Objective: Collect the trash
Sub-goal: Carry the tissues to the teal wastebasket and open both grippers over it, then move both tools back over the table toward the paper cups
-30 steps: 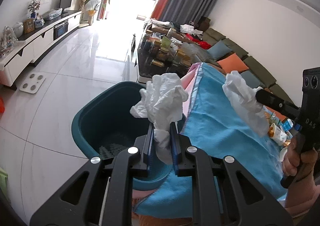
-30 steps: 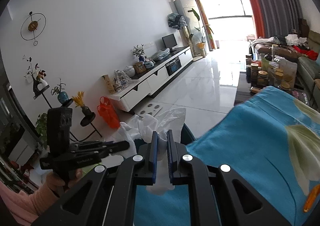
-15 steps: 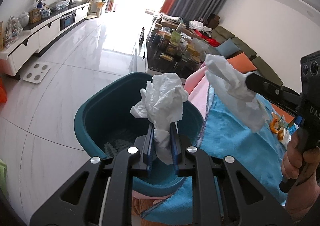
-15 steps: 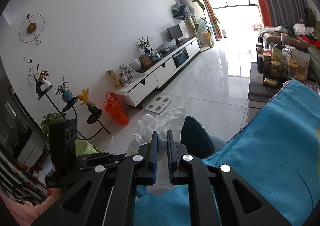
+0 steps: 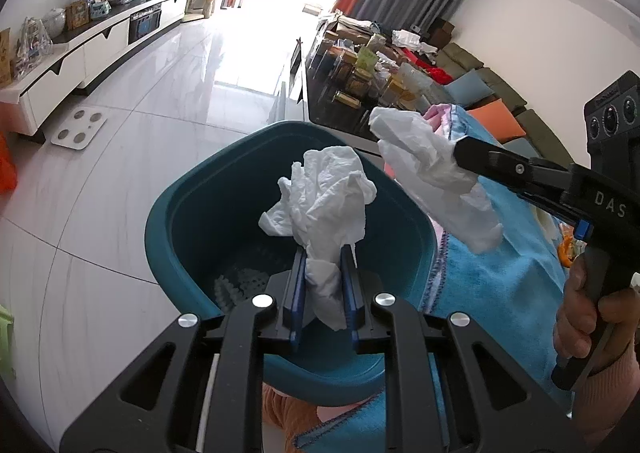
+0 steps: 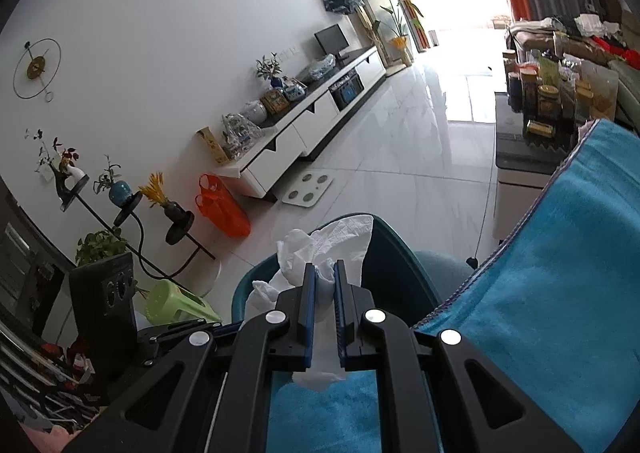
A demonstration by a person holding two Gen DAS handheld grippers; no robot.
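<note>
Crumpled tissue is clamped in the left gripper above a teal bin. "DAS" is read on the right gripper only in the left view; a second tissue is pinched there, by the blue cloth's edge.

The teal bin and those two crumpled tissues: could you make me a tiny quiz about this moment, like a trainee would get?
1. True or false: each gripper holds a tissue.
2. The left tissue hangs over what? A) the floor B) the bin C) the scale
3. Fill in: the cloth beside the bin is ____.

Key
1. True. The left gripper is shut on one tissue, and the right gripper on the right tissue.
2. B. It is above the bin's open mouth.
3. Blue: the blue cloth lies by the rim.
</note>
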